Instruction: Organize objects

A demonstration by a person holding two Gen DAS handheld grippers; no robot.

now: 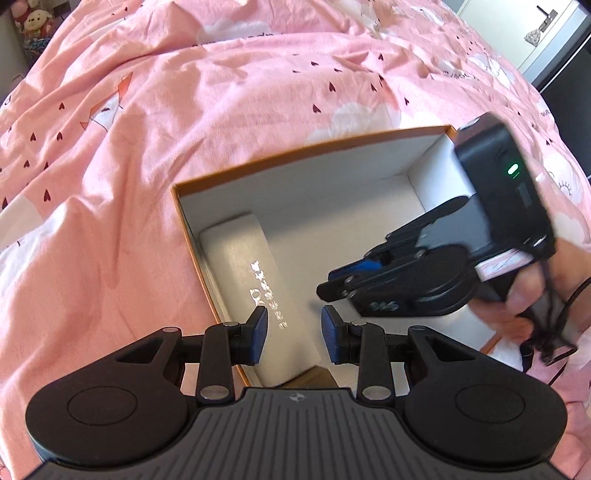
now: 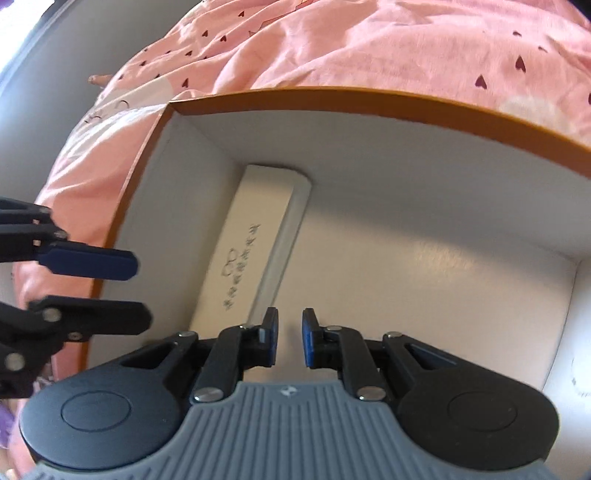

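Both empty: left gripper (image 1: 294,334) parted, right gripper (image 2: 290,338) narrowly parted; white case's (image 1: 255,291) print blurred.

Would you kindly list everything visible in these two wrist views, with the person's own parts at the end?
box: one, orange outside and white inside, open, on the bedding.
case: one, white with silvery lettering, lying flat inside the box along one wall.
bedding: one, pink with small dark hearts and white shapes, under the box.
plush toys: a few, mixed colours, far top-left corner.
cabinet: one, white, far top-right corner.
left tool: one, black with blue pads, open, empty, over the box's near edge.
right tool: one, black with blue pads, narrowly open, empty, above the box interior.
hand: one, gripping the right tool's handle.
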